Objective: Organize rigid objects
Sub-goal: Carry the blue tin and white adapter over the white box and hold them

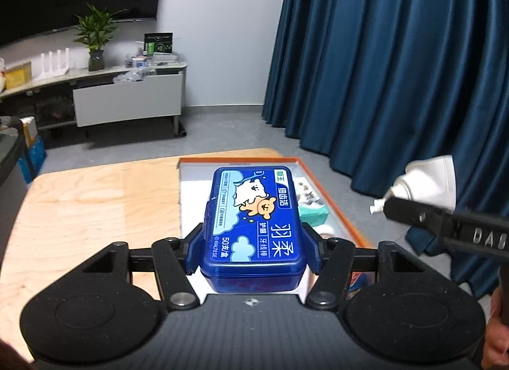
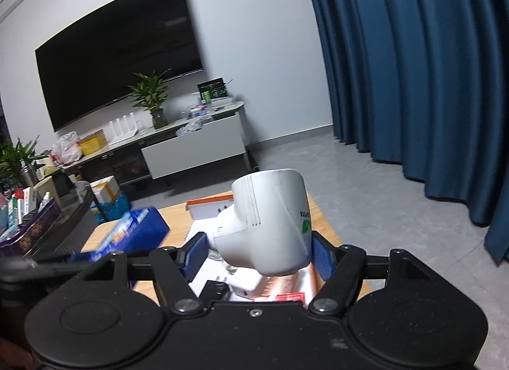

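Left gripper clamps a blue floss-pick box across its short sides, long axis running away from the camera, held above the orange-rimmed tray on the wooden table. Box judged rigid, light, smooth-walled; slip possible. Right gripper clamps a white plug adapter, prongs pointing left; hard, light, awkwardly rounded.

Blue curtain, television, potted plant

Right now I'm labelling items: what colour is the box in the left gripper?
Blue box, cartoon lid; clearest in left wrist view.
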